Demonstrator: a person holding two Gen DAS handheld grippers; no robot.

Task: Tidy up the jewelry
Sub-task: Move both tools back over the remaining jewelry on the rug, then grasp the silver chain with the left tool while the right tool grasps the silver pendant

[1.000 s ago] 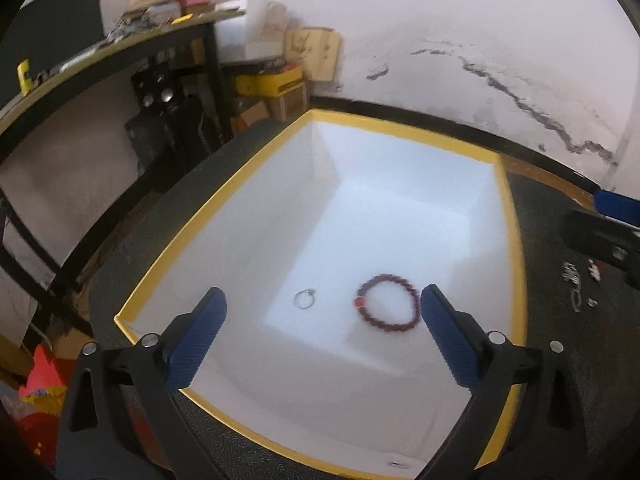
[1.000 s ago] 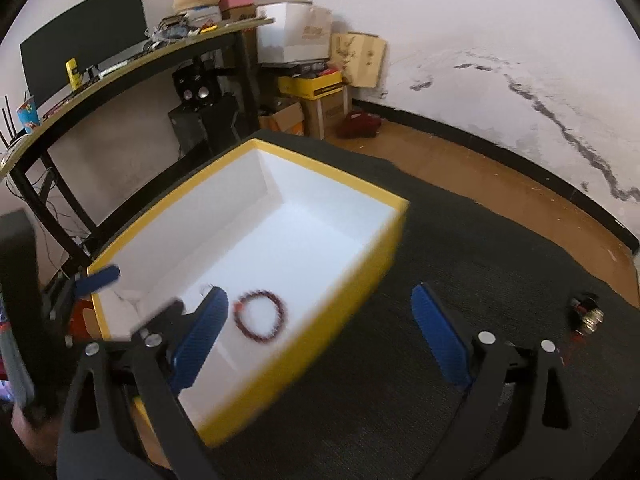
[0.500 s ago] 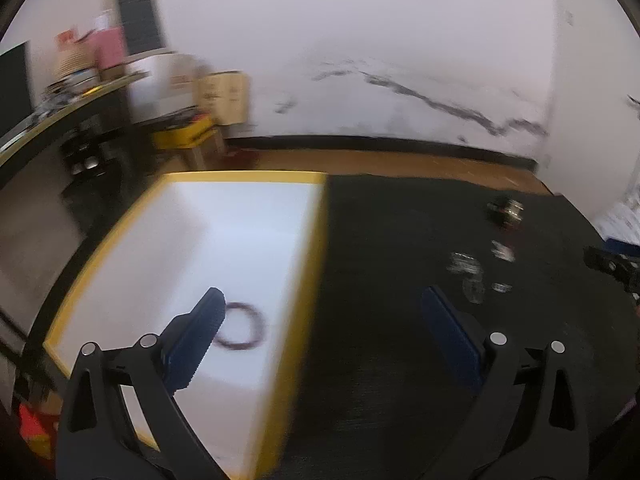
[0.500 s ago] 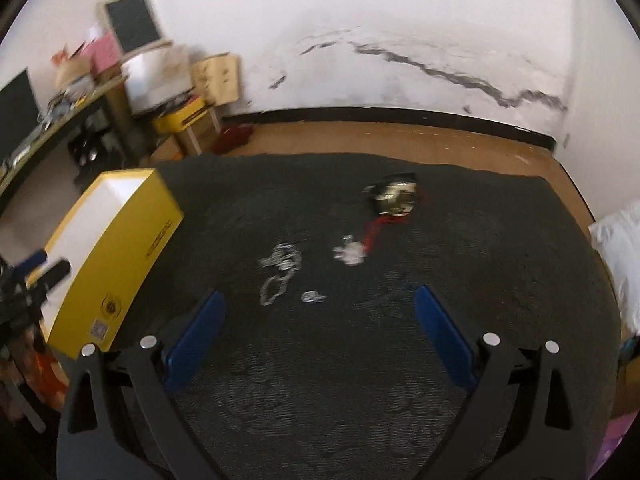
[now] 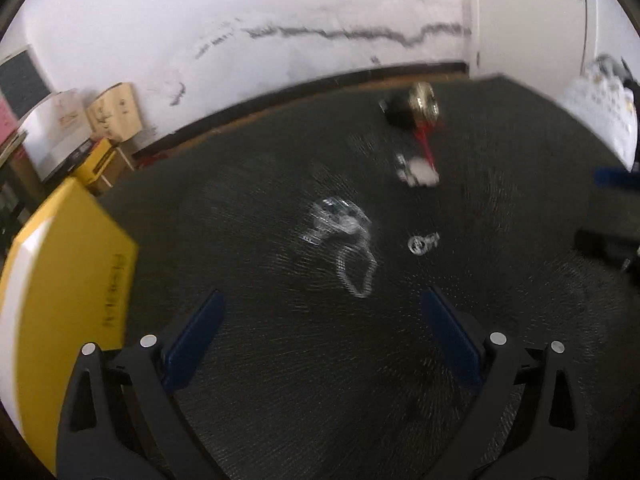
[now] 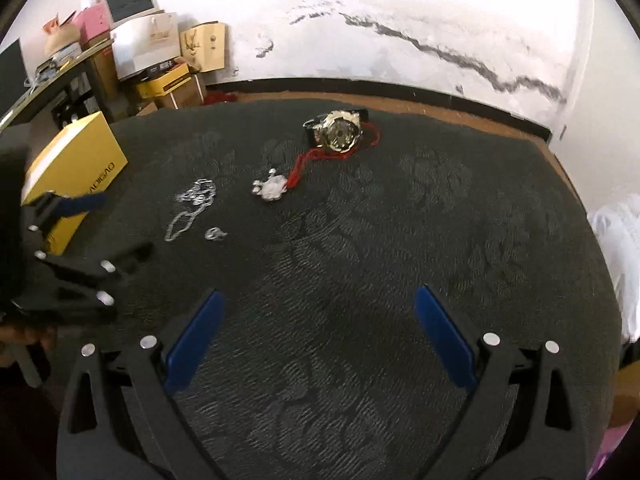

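A dark patterned carpet (image 6: 400, 208) covers the floor before a white wall with a dark crack (image 6: 440, 52). On the carpet lie a silver chain (image 6: 192, 208), a small ring (image 6: 214, 234) just beside it, a white pendant on red cord (image 6: 274, 188) and a gold-faced watch (image 6: 340, 133) nearer the wall. The yellow box (image 6: 76, 168) stands at the carpet's left edge. Both the left gripper (image 5: 320, 332) and right gripper (image 6: 316, 328) hover spread wide, empty. Only the right wrist view shows stacked cartons (image 6: 160, 56); the left view is motion-blurred.

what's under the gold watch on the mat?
A red cord runs out from beneath the gold watch to a white pendant, all on the dark mat. How the cord lies under the watch is hidden.
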